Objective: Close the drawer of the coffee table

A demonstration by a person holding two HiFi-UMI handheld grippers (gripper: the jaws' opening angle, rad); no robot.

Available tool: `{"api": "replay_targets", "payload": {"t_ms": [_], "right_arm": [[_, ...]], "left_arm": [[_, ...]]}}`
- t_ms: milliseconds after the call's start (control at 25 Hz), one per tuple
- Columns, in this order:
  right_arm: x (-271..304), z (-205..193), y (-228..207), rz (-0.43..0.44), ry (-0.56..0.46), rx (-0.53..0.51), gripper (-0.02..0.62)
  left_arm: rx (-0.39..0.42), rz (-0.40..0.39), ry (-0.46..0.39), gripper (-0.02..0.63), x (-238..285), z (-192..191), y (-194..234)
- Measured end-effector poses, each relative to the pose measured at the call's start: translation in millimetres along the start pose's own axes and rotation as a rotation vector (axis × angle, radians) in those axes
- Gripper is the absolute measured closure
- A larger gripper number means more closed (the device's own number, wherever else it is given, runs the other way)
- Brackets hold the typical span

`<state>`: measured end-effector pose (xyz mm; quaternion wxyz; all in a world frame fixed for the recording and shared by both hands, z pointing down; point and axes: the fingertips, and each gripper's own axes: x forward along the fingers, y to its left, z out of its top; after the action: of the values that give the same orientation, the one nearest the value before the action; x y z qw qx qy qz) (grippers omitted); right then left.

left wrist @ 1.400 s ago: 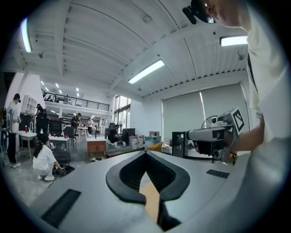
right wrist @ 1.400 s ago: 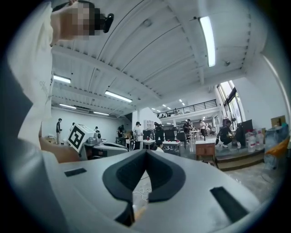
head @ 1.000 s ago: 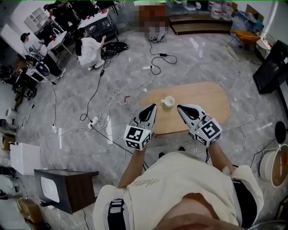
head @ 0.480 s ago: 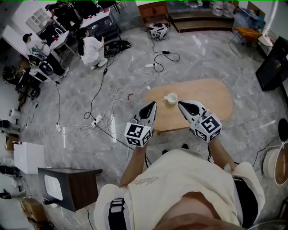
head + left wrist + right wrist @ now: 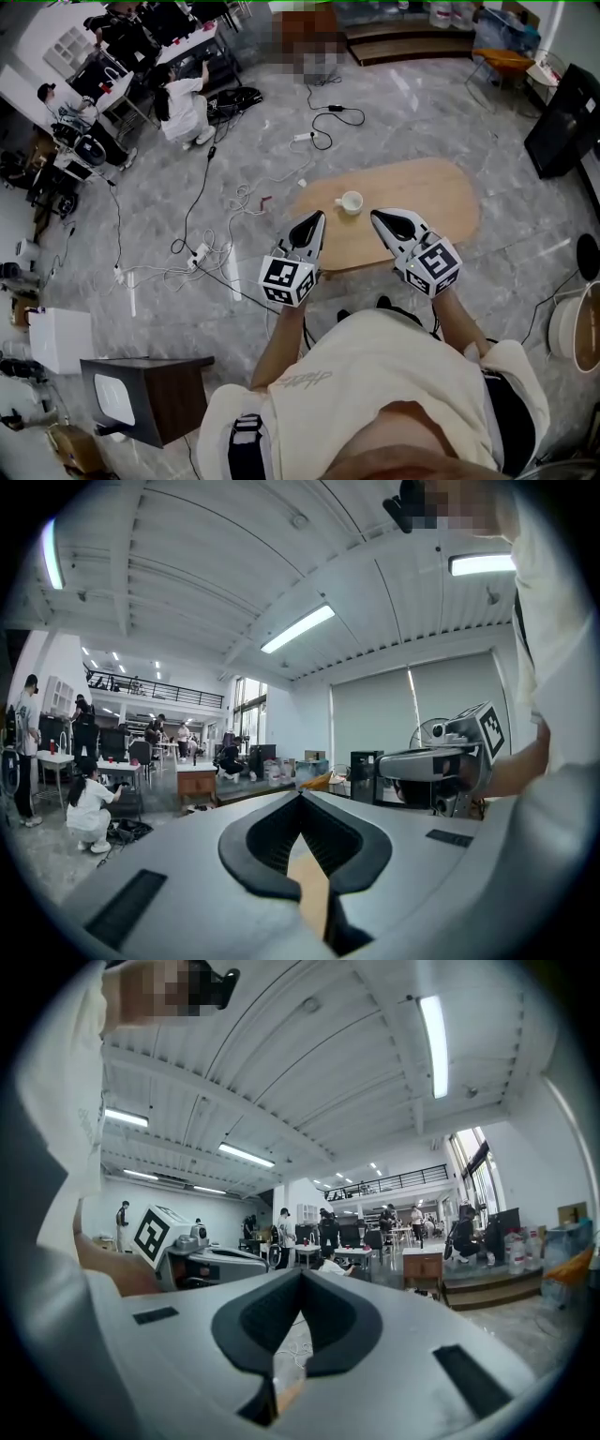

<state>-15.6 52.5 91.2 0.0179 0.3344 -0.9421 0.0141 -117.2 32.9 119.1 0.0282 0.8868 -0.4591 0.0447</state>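
While drawer shows in no view, its state, out or shut, cannot be told. Left hand-held gripper [image 5: 317, 218] and right hand-held gripper [image 5: 377, 218]: jaws pinched together, empty, both over near edge of oval wooden desk [image 5: 422, 202]. If drawer stands out: push flat with closed tips, square to front, steady. White cup [image 5: 350, 201] on desk top. Beyond: grey marble floor [image 5: 450, 103], loose cables [image 5: 202, 253], person crouching [image 5: 183, 103] by far workbenches.

The coffee table [image 5: 422, 197] shows only its top; its drawer cannot be made out.
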Motion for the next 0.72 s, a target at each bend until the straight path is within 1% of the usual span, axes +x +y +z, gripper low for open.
{"api": "replay_targets", "payload": {"t_ms": [480,720], "right_arm": [[-13.2,-1.1,8.1,-0.01,0.004,0.023,0.601],[-8.7,-2.7,7.1,-0.012,0.013,0.025,0.601]], "left_arm": [[-0.009,-0.013,0.004,0.601,-7.4,-3.5,-11.9],[-0.019,-0.01,0.009,0.601,-9.1,-5.2,-6.0]]}}
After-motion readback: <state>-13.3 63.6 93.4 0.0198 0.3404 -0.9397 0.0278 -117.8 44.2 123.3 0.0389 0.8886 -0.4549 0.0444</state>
